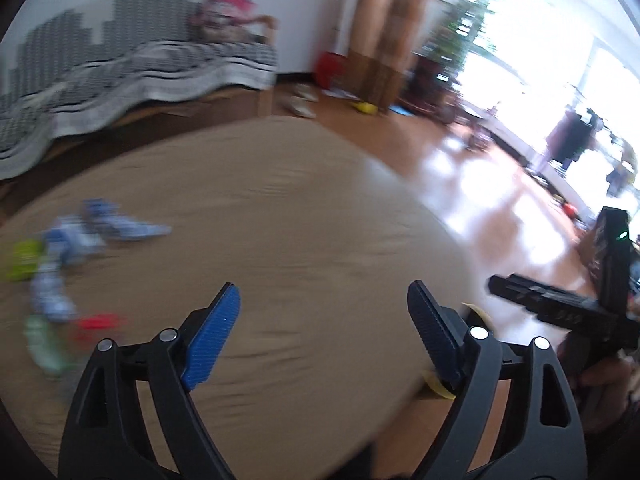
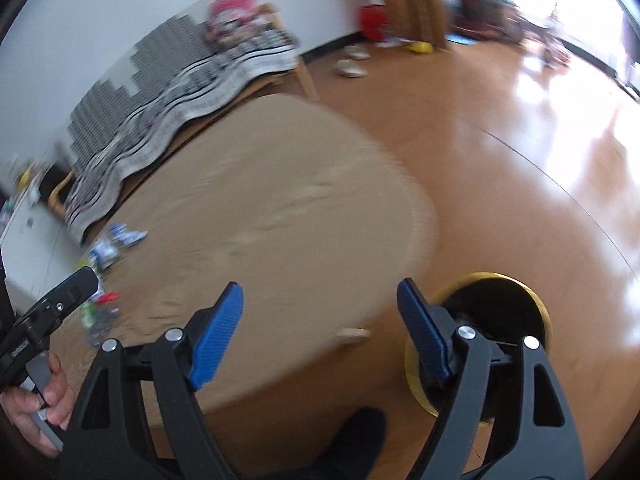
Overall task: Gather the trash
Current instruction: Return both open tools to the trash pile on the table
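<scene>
Several pieces of trash lie on the left of a round brown table [image 1: 300,220]: blue-and-white wrappers [image 1: 116,224], a lime-green packet [image 1: 24,258], a red scrap [image 1: 98,322] and a green wrapper [image 1: 44,346]. All are blurred. My left gripper [image 1: 322,320] is open and empty above the table's near side, to the right of the trash. My right gripper [image 2: 320,316] is open and empty over the table's right edge [image 2: 400,240]. A yellow-rimmed bin with a black liner [image 2: 496,304] stands on the floor behind its right finger. The trash [image 2: 108,248] shows far left in the right wrist view.
A sofa with a black-and-white patterned throw [image 1: 132,72] stands behind the table. A shiny wooden floor [image 2: 500,140] spreads to the right. A red bin [image 1: 330,66], slippers [image 1: 300,100] and plants [image 1: 460,28] are near the far wall. Bright windows are at right.
</scene>
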Available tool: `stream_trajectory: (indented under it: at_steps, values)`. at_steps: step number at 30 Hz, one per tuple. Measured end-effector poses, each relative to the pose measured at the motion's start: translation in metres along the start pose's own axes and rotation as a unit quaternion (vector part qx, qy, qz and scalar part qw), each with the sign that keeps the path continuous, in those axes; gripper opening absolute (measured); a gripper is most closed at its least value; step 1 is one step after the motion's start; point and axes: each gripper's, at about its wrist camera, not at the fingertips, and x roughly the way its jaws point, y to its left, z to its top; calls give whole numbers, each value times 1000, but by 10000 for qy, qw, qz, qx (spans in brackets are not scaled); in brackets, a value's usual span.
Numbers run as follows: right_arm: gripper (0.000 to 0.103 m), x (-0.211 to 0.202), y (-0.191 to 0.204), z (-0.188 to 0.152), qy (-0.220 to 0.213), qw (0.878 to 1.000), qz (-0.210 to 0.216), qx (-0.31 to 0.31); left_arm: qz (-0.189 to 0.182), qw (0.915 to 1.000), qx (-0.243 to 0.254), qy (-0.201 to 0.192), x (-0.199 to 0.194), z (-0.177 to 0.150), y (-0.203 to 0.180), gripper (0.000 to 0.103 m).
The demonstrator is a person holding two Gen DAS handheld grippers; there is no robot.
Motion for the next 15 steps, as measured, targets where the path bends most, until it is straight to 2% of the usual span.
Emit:
stream_trajectory:
  at_steps: [3,4,8,10,13,15]
  values:
    - [77,24,74,9,114,9985,295,-458,498,9980,-385,-46,-27,-8,77,85]
    - [77,32,98,10,163,9973,371,-616,704,9958,-577,-28,-37,-14,110,85]
    - [77,67,185,10,408,9908,681,-1098,1196,9865,-1122,38,-55,-34,194,85]
    - [77,82,218,6,525,9875,800,-1254,1267,9814,-1437,95,-59,-46,226,85]
    - [77,106,260,0,757,9816,1032,-1419,977,9716,-2140,260,-57,-61,273,85]
    - [77,116,279,-6,847,9788,1158,-1463,1154,9701,-2110,318,-52,-66,281,85]
